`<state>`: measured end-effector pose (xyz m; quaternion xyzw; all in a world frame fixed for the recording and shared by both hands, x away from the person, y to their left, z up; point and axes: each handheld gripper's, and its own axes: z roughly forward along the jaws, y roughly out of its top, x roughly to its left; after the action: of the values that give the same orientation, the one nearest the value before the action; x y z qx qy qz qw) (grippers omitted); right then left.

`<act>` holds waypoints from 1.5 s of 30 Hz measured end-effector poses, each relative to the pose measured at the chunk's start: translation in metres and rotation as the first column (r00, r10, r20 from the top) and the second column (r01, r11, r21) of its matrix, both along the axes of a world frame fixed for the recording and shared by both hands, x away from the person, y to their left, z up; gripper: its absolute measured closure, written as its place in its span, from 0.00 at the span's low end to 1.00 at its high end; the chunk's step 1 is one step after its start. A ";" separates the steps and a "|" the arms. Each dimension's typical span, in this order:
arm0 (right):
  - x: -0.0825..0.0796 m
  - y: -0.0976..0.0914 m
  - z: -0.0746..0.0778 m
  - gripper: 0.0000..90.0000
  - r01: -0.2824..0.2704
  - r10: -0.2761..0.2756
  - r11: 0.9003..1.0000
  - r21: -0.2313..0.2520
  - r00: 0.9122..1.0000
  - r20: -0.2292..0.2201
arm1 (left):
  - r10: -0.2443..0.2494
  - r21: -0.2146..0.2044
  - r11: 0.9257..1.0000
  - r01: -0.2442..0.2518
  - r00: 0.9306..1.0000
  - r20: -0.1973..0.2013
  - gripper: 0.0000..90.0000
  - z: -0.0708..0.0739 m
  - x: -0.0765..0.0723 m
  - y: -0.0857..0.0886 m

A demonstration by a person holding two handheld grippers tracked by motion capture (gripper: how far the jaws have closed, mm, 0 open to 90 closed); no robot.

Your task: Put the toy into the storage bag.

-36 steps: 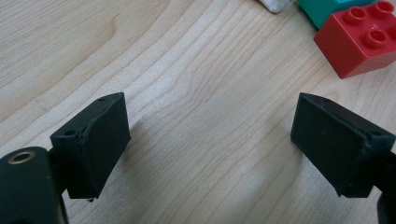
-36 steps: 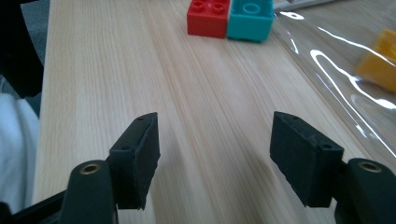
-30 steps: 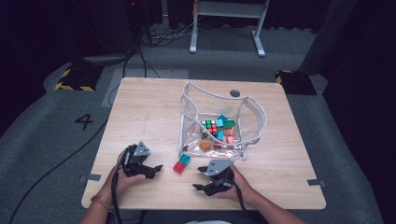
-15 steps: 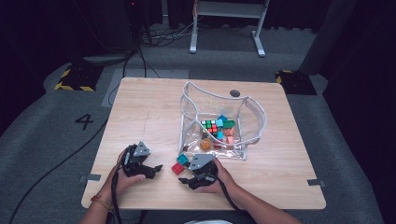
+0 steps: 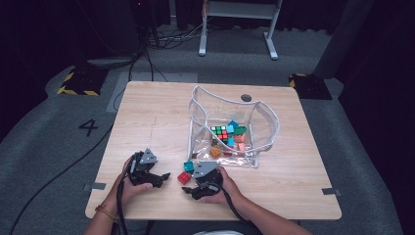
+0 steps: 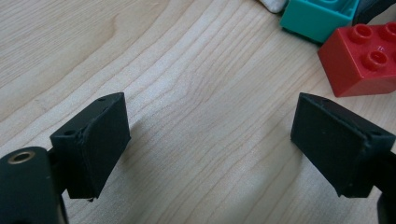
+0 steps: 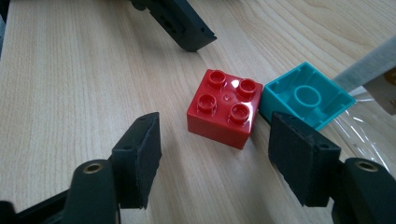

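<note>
One wooden worktop carries one clear plastic bag right of its middle, its mouth gaping upward, with a puzzle cube and a cluster of coloured blocks inside; their number cannot be told. Two loose blocks lie outside it toward the near edge: one red block and one teal block tipped with its hollow underside showing, touching side by side, the teal one against the bag's near left corner. The worktop's left half and far left corner are bare wood, and a bare strip runs along the right edge.

The left tool rests near the near left corner, jaws spread wide over bare wood, holding nothing. The right tool sits just right of it by the near edge; its jaws have just been opening and stand wide, the red block lying just ahead of the gap between them, untouched.
</note>
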<state>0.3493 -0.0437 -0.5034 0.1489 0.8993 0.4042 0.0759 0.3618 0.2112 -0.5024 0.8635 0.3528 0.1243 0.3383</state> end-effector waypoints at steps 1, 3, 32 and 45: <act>0.001 0.001 0.000 0.39 0.001 -0.001 1.000 -0.001 1.000 -0.006 | 0.000 0.000 1.000 0.000 1.000 0.000 0.13 0.000 0.000 0.000; 0.002 0.004 0.000 0.38 -0.011 0.011 1.000 0.002 1.000 -0.012 | 0.000 0.000 1.000 0.000 1.000 0.000 0.13 0.000 0.000 0.000; 0.002 -0.041 0.004 0.66 -0.094 0.094 0.996 0.006 0.996 0.007 | 0.011 -0.003 1.000 -0.011 1.000 0.001 0.13 0.000 -0.002 0.000; 0.000 -0.127 0.018 0.66 0.029 -0.029 1.000 -0.005 0.999 0.021 | 0.012 -0.003 1.000 -0.012 1.000 -0.001 0.13 0.000 -0.002 0.000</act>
<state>0.3493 -0.1709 -0.4857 0.1576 0.8972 0.4023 0.0915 0.3600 0.2107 -0.5026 0.8609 0.3584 0.1253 0.3387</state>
